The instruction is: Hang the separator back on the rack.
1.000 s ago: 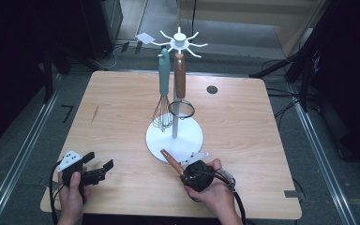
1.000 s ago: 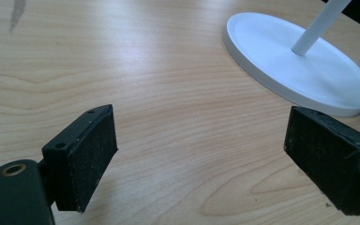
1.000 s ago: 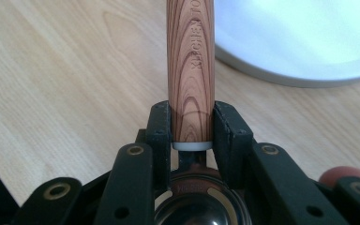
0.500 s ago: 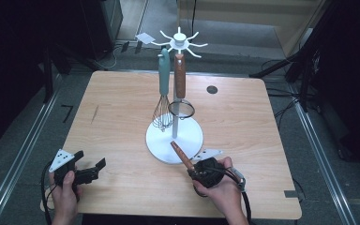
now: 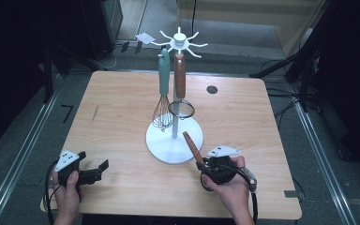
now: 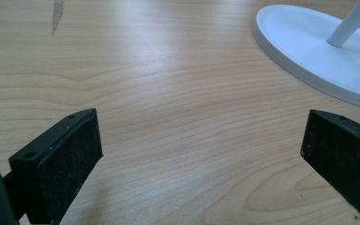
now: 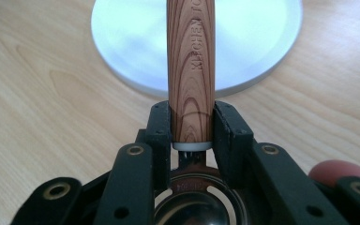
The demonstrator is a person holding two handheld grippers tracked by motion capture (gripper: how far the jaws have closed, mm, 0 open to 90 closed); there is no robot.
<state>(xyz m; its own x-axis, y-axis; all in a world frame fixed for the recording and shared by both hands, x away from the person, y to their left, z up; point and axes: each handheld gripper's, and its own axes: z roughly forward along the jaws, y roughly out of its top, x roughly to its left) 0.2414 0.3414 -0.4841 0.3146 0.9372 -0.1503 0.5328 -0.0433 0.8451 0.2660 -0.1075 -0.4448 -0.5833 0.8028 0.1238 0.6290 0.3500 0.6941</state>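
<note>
A white hook stand (image 5: 174,98) rises from a round base (image 5: 166,145) at mid table. On its hooks hang a teal-handled whisk (image 5: 163,77) and a wood-handled strainer (image 5: 180,79). My right gripper (image 5: 205,165), near the front edge just right of the base, is shut on a wood-grain utensil handle (image 5: 192,146) that points up and left over the base rim. In the right gripper view the handle (image 7: 191,61) is clamped between the jaws of my right gripper (image 7: 191,129), with the utensil's dark head (image 7: 192,206) below. My left gripper (image 5: 96,169) stands open at the front left, and in its own view my left gripper (image 6: 201,140) has bare wood between its jaws.
The stand's base (image 6: 318,51) lies ahead and to the right in the left gripper view. A small dark disc (image 5: 212,89) sits at the back right of the table (image 5: 122,112). A dark streak (image 5: 94,114) marks the wood at the left.
My right gripper has shifted to the right with the handle, whose tip now stands higher and nearer the stand's pole. The left gripper has barely moved.
</note>
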